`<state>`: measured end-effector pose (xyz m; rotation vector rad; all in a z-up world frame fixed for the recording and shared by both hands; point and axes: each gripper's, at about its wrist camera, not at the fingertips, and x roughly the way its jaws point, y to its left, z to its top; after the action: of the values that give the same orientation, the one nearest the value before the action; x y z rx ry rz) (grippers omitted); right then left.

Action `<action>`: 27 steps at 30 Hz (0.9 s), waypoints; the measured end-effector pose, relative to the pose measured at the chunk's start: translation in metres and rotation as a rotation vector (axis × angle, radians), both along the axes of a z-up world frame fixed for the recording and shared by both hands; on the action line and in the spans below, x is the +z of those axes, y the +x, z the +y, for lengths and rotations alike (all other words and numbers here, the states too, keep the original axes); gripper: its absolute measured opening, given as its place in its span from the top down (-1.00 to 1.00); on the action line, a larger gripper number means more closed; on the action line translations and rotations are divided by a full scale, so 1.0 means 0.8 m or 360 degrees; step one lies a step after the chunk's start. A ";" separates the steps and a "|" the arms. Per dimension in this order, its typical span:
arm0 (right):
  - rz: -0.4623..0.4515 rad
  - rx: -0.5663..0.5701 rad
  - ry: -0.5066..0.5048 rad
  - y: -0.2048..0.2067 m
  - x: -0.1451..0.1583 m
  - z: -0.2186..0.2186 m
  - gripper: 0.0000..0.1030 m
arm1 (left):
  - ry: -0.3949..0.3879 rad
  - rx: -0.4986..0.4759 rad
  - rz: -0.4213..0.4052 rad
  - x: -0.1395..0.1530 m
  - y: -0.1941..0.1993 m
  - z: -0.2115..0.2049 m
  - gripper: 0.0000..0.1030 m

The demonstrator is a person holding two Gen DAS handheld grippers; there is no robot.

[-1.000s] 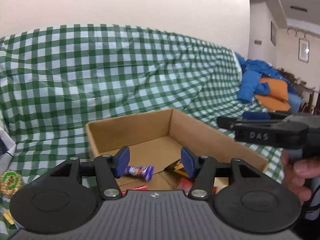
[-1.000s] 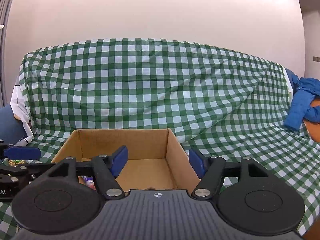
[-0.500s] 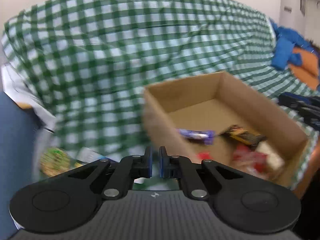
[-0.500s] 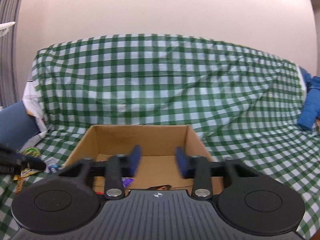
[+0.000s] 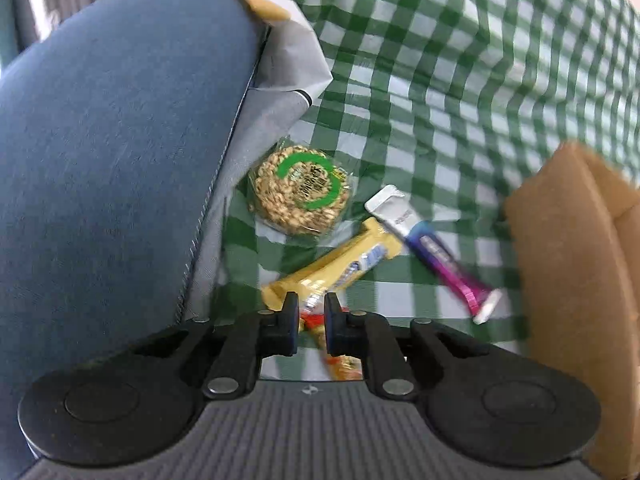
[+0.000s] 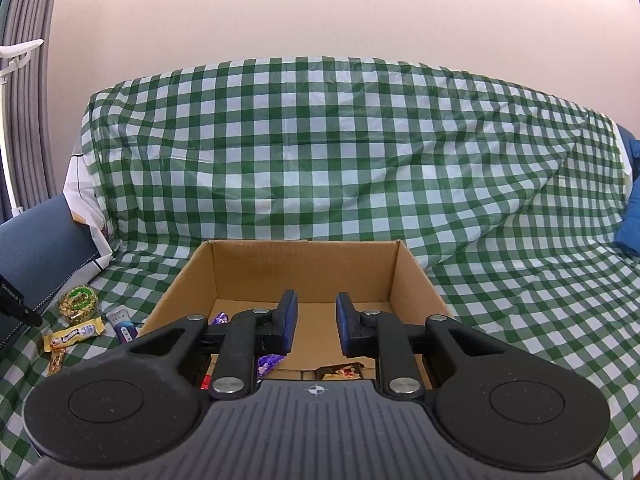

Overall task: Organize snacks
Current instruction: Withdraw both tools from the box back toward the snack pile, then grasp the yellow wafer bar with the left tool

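— Four snacks lie loose on the checked cloth (image 5: pixel 440 80), right?

— Yes. A blue cushion (image 5: pixel 112 160) is furthest left. Just beside it lies a round peanut cake (image 5: pixel 300 192) with a green ring on its wrapper. Next come a yellow bar (image 5: pixel 340 260) and a purple bar (image 5: pixel 436 256), their upper ends almost meeting. A small orange packet (image 5: pixel 344 364) lies below the yellow bar, partly hidden.

— And the left gripper (image 5: pixel 311 304)?

— It hangs over the near end of the yellow bar with its jaws almost together and nothing between them.

— Where is the box?

— The cardboard box (image 5: pixel 572 280) stands right of the purple bar, near it. From the other side you see into it: a purple sweet (image 6: pixel 270 362) on the left and a red and yellow packet (image 6: pixel 344 372) toward the middle.

— The right gripper (image 6: pixel 316 308)?

— Above the box's near edge. Its jaws have just been closing to a narrow gap and are empty.
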<state>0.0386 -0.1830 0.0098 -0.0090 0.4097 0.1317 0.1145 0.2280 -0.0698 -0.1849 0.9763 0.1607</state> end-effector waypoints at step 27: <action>0.0128 0.0142 -0.0043 0.013 -0.018 0.044 0.50 | 0.0063 -0.0136 0.0169 -0.054 0.043 -0.024 0.63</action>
<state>0.0486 -0.1480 -0.0048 -0.0488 0.4916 0.2150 0.1490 0.2089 -0.1133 -0.0991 1.0841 0.1120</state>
